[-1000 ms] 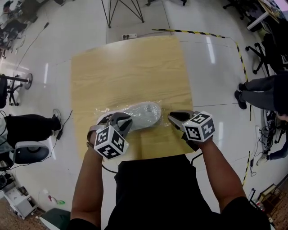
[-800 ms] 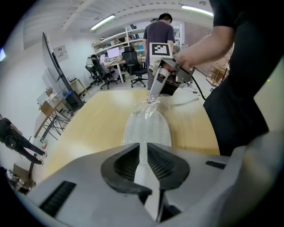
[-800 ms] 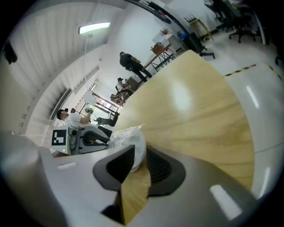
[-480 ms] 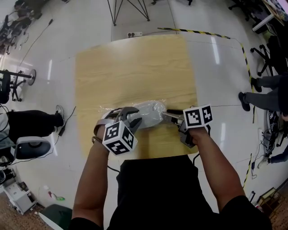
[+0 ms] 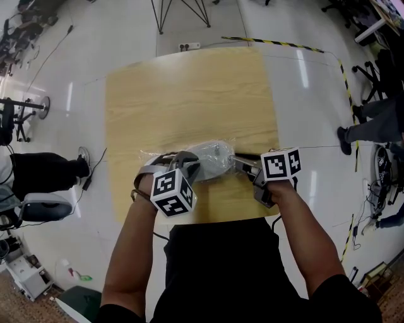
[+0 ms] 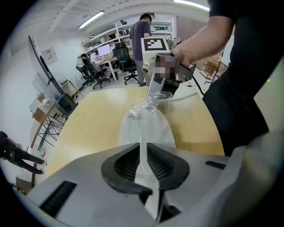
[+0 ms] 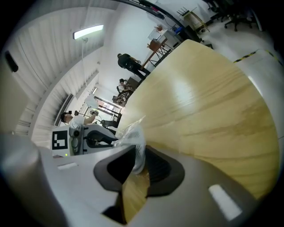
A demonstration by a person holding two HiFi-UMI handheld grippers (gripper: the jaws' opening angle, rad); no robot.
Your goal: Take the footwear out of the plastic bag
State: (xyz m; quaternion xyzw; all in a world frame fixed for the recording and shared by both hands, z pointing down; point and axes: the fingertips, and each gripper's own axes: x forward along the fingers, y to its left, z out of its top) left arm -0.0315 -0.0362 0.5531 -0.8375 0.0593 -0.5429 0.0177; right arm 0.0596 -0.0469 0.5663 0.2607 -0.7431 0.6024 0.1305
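Note:
A white shoe [image 5: 211, 154] lies sole-up inside a clear plastic bag [image 5: 146, 155] on the wooden table [image 5: 189, 94]. My left gripper [image 5: 183, 165] is at the shoe's near left end. In the left gripper view its jaws [image 6: 143, 157] have just been closing, and the shoe's [image 6: 144, 128] white edge is pinched between the pads. My right gripper [image 5: 242, 165] is at the bag's right end. Its jaws [image 7: 137, 162] have also just been closing, and they hold crinkled plastic [image 7: 133, 133].
The table's near edge [image 5: 208, 217] runs just below both grippers. Around the table are a seated person [image 5: 38, 176] at the left, a person's legs [image 5: 379, 123] at the right, yellow-black floor tape [image 5: 284, 45] and stand legs [image 5: 183, 12] beyond the far edge.
The right gripper has rolled and moved left onto the bag's end. The left gripper has shifted slightly right at the shoe. The shoe and bag lie about where they were.

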